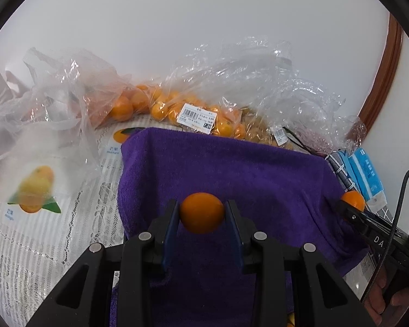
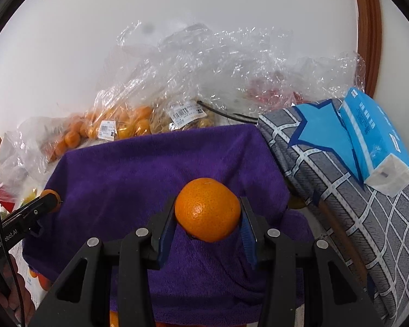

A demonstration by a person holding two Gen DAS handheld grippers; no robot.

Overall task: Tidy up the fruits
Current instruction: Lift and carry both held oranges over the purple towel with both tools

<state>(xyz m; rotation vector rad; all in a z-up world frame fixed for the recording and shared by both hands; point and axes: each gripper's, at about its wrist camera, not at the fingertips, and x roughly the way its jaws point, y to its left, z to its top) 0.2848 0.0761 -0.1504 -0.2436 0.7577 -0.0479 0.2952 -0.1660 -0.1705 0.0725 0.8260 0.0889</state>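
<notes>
My left gripper [image 1: 201, 212] clamps a small orange [image 1: 201, 212] above the purple towel [image 1: 231, 163]; my right gripper [image 2: 207, 215] grips a bigger orange [image 2: 207, 209] over the same towel. Behind lie clear bags of fruit [image 1: 177, 109]; a blue tissue pack [image 2: 376, 139] rests on a checked cushion [image 2: 340, 190].

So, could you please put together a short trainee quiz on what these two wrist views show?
1. True or false: each hand-held gripper, left and right, is shut on a round orange fruit.
2. Which holds the larger fruit? A left, B right.
3. Fill in: the cloth under both grippers is ___.

Key: 1 true, a small orange fruit on the left and a larger orange fruit on the right. 2 B. 3 purple; it is a purple terry towel.
</notes>
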